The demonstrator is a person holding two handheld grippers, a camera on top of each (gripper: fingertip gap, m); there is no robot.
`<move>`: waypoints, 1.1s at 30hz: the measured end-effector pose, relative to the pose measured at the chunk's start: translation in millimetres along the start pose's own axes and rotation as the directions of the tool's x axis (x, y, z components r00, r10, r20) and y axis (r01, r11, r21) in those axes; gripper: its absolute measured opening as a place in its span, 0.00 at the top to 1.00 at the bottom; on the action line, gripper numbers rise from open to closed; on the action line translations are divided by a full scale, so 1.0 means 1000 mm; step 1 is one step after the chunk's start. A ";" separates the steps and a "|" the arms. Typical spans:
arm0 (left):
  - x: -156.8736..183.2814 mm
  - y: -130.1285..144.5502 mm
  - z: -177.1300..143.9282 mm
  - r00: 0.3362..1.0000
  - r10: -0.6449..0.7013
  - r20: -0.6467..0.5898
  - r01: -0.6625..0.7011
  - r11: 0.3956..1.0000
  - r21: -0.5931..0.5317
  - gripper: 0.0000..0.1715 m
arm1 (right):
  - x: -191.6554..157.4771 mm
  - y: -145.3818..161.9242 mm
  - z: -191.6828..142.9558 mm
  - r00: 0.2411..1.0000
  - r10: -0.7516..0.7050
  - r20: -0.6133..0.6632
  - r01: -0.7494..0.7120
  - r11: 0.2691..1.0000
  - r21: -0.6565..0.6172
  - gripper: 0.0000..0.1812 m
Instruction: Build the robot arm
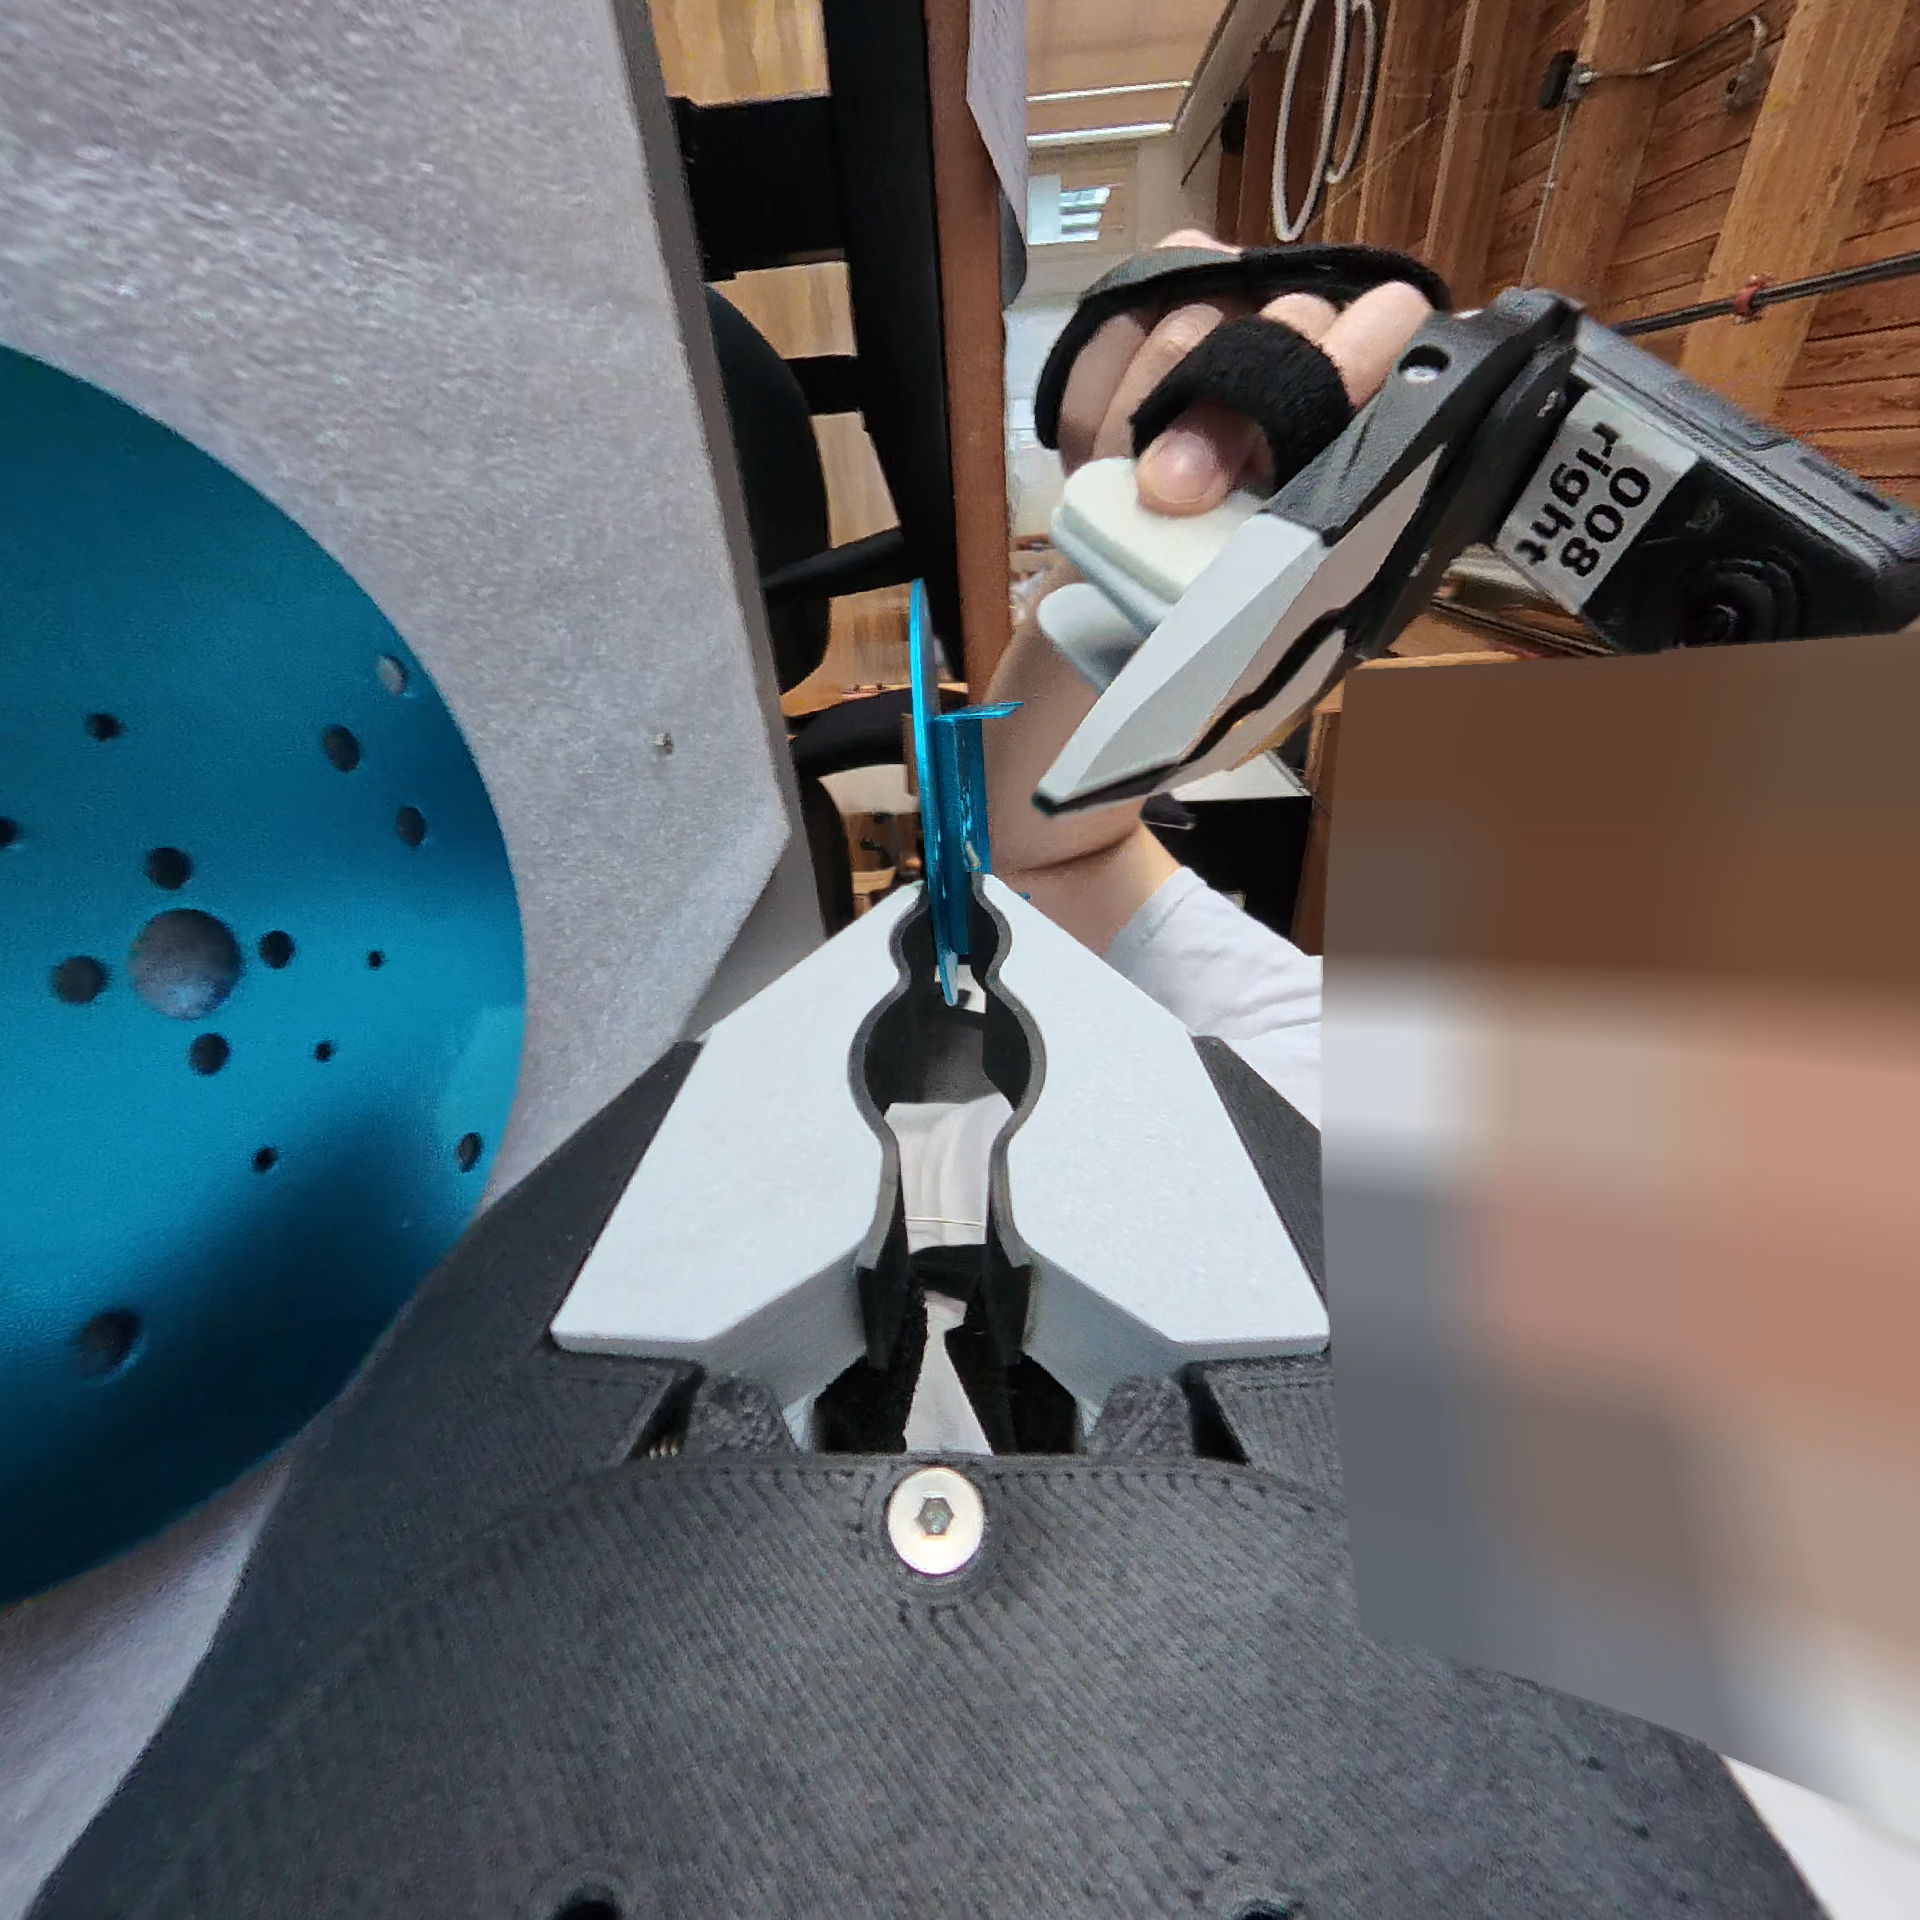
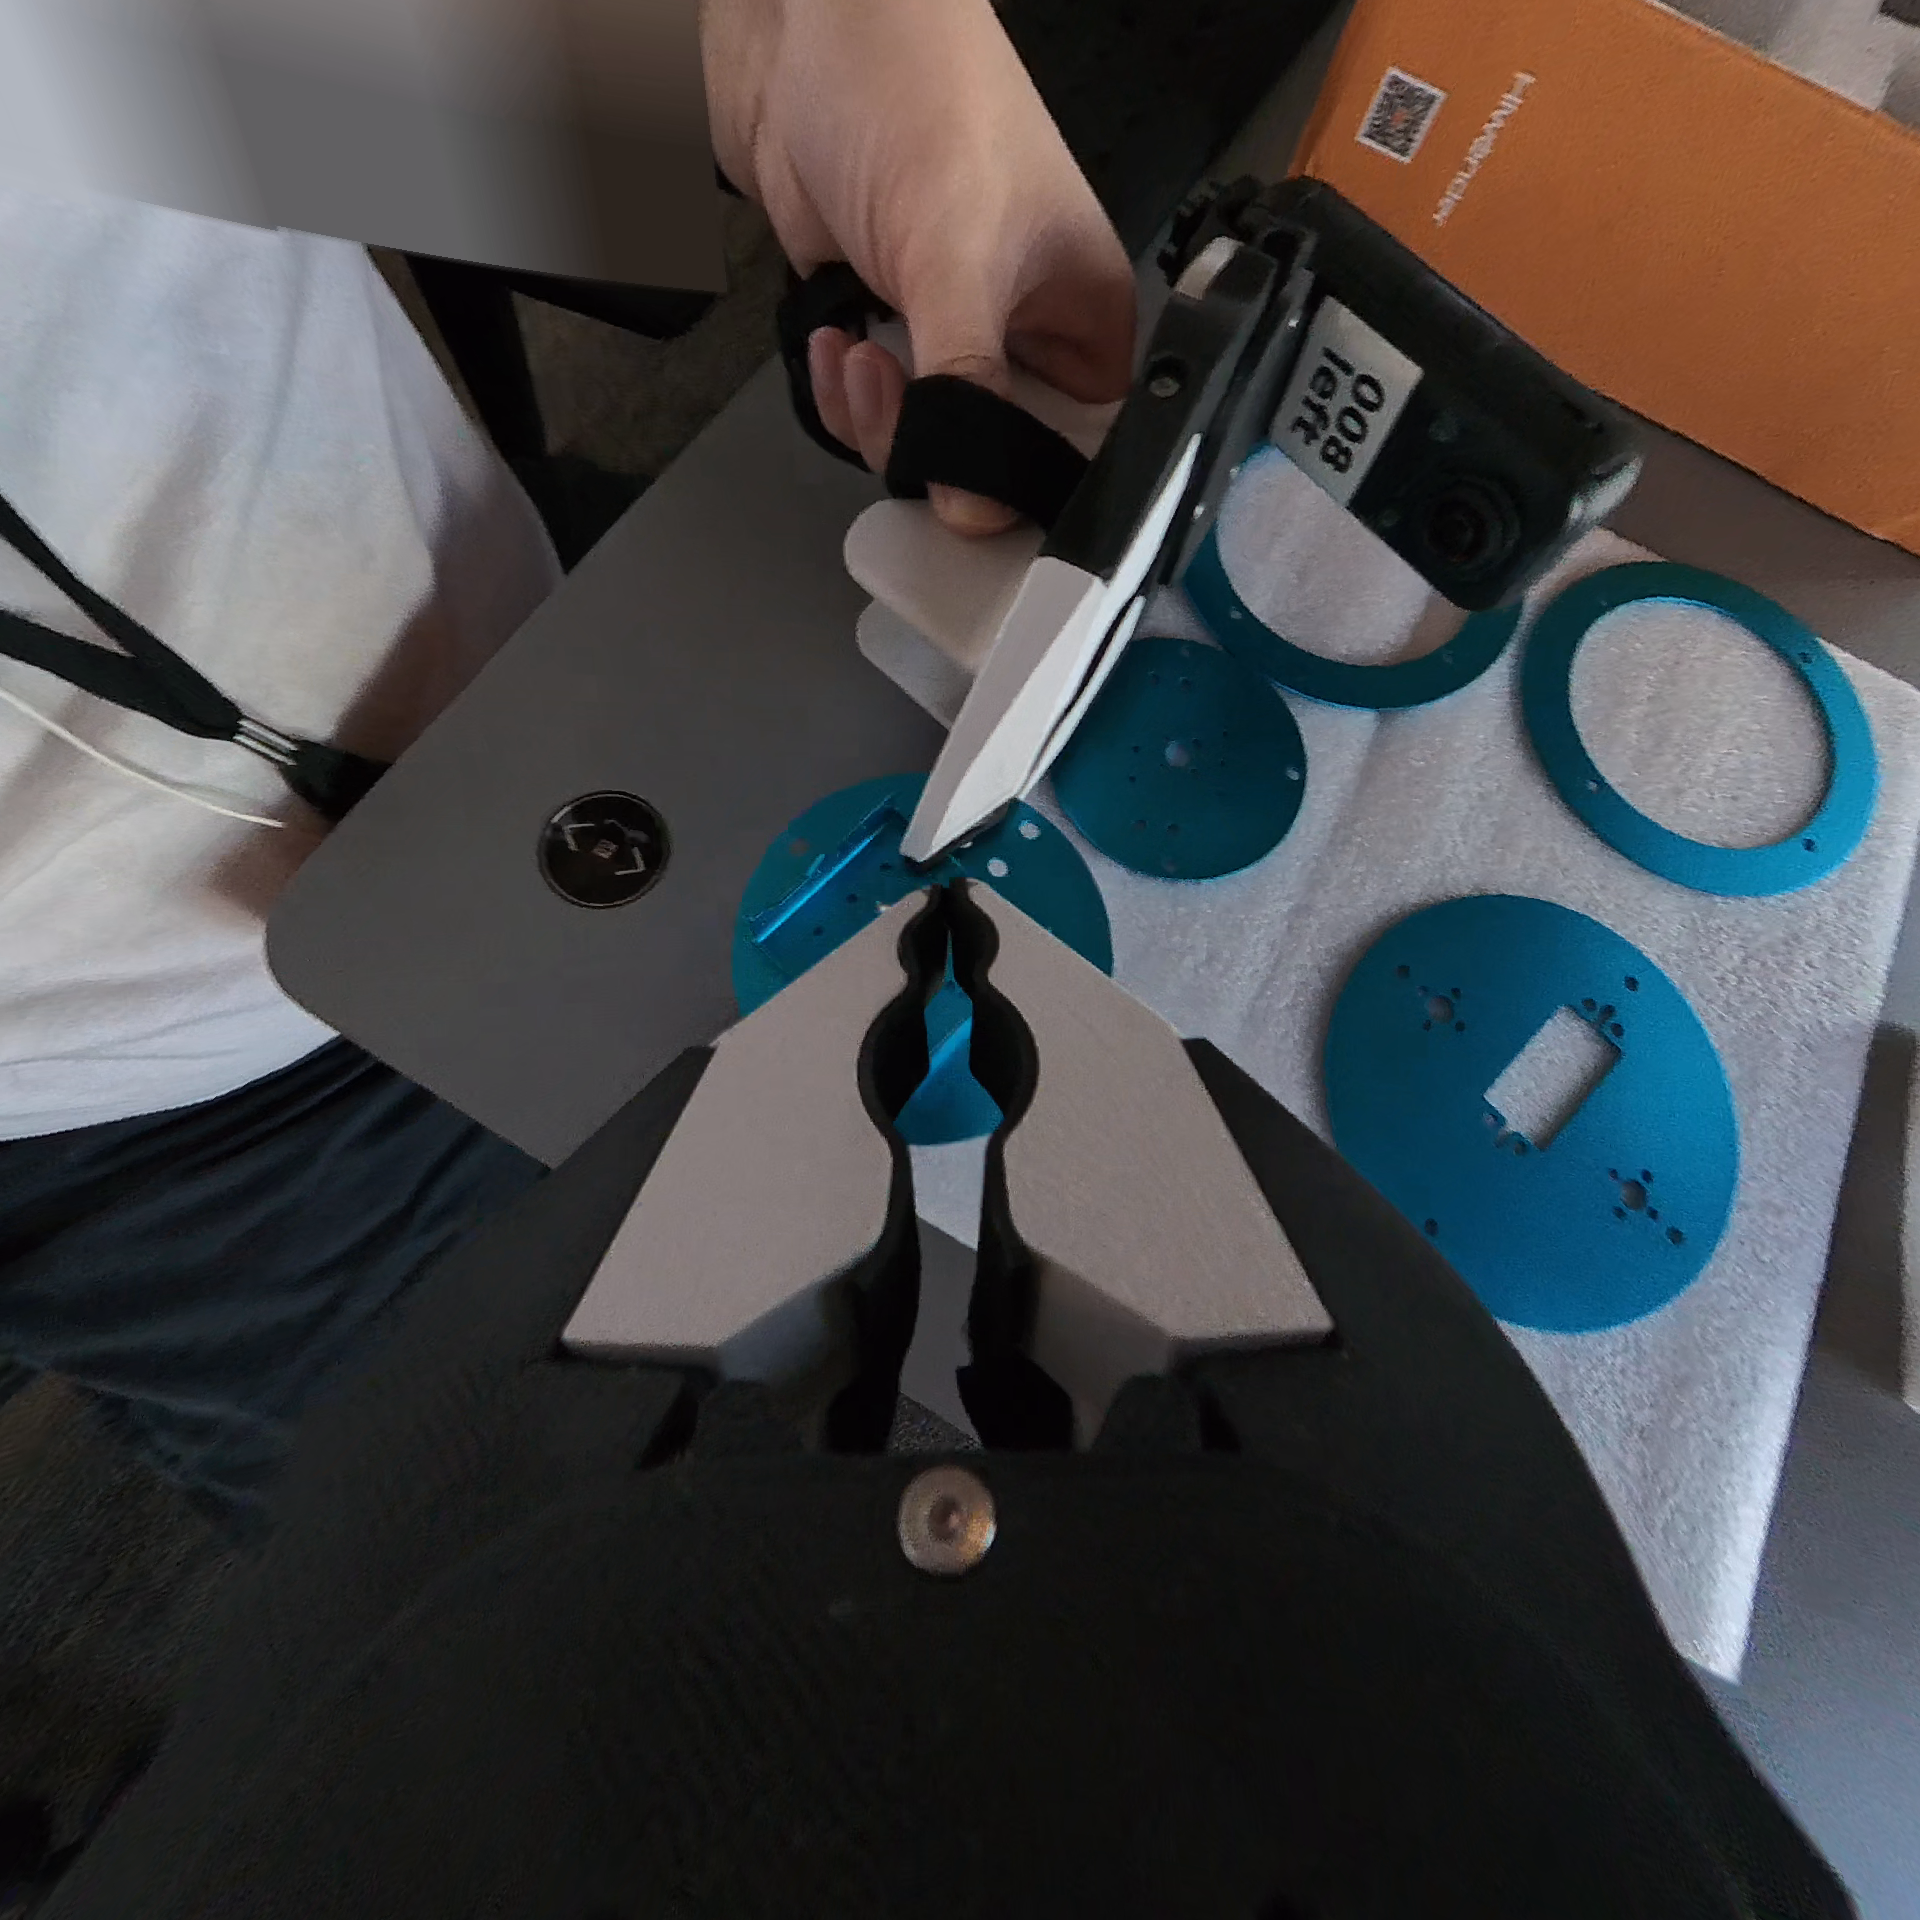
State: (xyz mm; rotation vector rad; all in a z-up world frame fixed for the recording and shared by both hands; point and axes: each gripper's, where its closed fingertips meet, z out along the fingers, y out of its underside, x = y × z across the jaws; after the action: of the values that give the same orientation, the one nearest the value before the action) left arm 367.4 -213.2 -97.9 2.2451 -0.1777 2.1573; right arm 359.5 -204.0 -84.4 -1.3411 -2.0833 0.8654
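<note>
My left gripper (image 1: 954,906) is shut on a round blue metal disc (image 1: 921,727) that I see edge-on, standing upright between the fingertips. A small blue angle bracket (image 1: 964,790) sits on the disc's face. In the right wrist view the left gripper (image 2: 921,848) pinches this same drilled disc (image 2: 1055,883) near its middle, beside the bracket (image 2: 821,883). My right gripper (image 2: 948,896) is shut and empty, its tips just short of the disc. It also shows in the left wrist view (image 1: 1044,802), up and to the right of the disc, apart from it.
A white foam sheet (image 2: 1351,935) carries a small drilled blue disc (image 2: 1179,769), two blue rings (image 2: 1699,748) (image 2: 1340,665) and a larger blue disc with a rectangular cutout (image 2: 1527,1122). A grey board (image 2: 623,675), an orange box (image 2: 1610,208) and a person in a white shirt are close by.
</note>
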 end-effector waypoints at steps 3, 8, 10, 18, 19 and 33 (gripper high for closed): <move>-0.011 -0.002 -0.003 0.998 0.013 0.055 -0.014 1.000 0.012 0.98 | 0.004 0.004 0.001 0.998 0.022 -0.055 -0.021 1.000 0.017 1.00; -0.013 -0.002 -0.005 0.997 0.027 0.075 -0.028 1.000 0.006 0.98 | 0.003 0.012 0.005 0.992 0.103 -0.078 -0.099 0.993 0.057 1.00; -0.012 0.000 -0.005 0.996 0.030 0.079 -0.030 1.000 -0.005 0.98 | -0.005 0.006 0.005 0.996 0.068 -0.059 -0.063 0.995 0.075 0.98; -0.012 0.005 -0.005 0.996 0.025 0.082 -0.024 1.000 -0.011 0.98 | -0.004 0.009 0.008 0.997 0.023 -0.072 -0.037 0.980 -0.197 0.95; -0.011 0.005 -0.005 0.996 0.026 0.081 -0.025 1.000 -0.010 0.98 | -0.003 0.009 0.008 0.996 0.050 -0.067 -0.064 0.975 -0.212 0.95; 0.000 0.008 -0.002 0.996 0.058 0.070 -0.057 0.998 -0.019 0.98 | -0.009 0.003 0.020 1.000 -0.020 0.021 0.026 0.939 -0.344 0.98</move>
State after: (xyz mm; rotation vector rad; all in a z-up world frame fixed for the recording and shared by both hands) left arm 365.0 -220.9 -98.5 2.3363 -0.2646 2.0964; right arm 351.0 -216.3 -101.0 -1.4817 -2.3374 0.5170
